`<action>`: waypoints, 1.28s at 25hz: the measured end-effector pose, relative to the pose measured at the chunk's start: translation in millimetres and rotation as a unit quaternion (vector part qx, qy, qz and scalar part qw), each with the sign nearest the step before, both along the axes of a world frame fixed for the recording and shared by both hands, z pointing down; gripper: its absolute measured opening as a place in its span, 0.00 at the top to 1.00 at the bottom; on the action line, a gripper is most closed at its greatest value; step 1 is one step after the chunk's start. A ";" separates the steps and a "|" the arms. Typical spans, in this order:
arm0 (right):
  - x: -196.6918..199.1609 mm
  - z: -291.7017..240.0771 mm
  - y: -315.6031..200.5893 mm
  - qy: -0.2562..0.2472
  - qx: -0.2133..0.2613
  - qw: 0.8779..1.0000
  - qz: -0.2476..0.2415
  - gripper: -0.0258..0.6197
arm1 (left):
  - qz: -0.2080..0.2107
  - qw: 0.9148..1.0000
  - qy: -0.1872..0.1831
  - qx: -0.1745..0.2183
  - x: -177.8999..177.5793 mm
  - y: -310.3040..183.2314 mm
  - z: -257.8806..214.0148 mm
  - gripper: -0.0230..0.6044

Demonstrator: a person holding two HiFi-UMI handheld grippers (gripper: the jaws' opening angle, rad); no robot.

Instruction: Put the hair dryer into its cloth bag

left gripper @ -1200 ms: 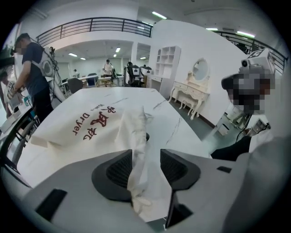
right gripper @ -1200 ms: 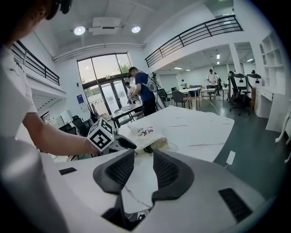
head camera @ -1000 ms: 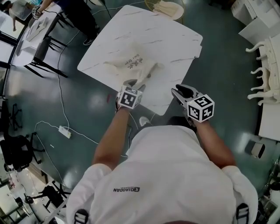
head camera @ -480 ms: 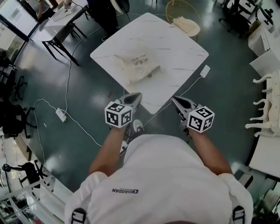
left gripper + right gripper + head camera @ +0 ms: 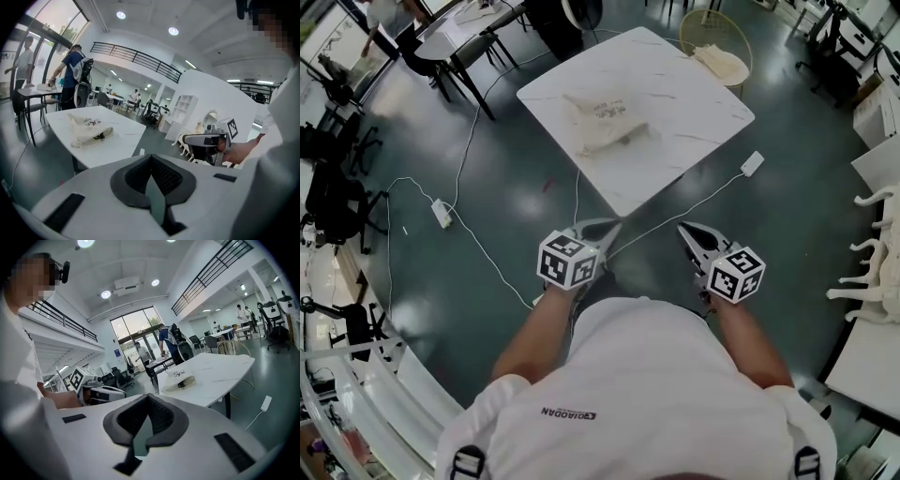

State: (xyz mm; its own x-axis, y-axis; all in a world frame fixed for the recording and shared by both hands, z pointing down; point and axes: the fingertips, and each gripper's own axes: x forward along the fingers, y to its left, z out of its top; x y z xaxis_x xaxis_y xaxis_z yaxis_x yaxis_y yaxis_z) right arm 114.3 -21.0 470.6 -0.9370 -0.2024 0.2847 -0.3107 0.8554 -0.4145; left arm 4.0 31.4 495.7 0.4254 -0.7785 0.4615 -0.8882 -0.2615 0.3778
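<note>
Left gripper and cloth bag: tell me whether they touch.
Apart. The head view shows the left gripper over the floor, clear of the table on which the cloth bag lies.

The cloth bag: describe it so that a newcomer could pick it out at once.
Find the white marble-look table on the dark floor. The cloth bag lies crumpled on it. Unlike the plain cream cloth beyond the table's far corner, it bears dark print, and something dark shows at its mouth.
</note>
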 end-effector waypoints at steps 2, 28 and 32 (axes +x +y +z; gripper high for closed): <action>9.8 0.0 5.2 -0.002 -0.001 1.000 0.000 0.93 | -0.012 1.000 0.000 -0.002 7.7 12.2 -2.5 0.92; -60.6 -16.4 46.2 0.014 0.035 0.998 0.041 0.93 | 0.000 0.999 -0.033 0.023 -87.8 50.5 -40.8 0.92; -69.5 -16.6 51.4 0.015 0.035 0.998 0.055 0.93 | 0.011 0.999 -0.033 0.026 -99.6 46.6 -39.0 0.92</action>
State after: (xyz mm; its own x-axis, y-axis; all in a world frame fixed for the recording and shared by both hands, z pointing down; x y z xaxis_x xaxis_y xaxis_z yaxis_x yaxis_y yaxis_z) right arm 44.9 30.5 454.0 -0.8989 -0.3246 0.2943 -0.4164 0.8418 -0.3434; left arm -95.6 78.0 456.6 0.4124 -0.7930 0.4484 -0.9048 -0.2992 0.3031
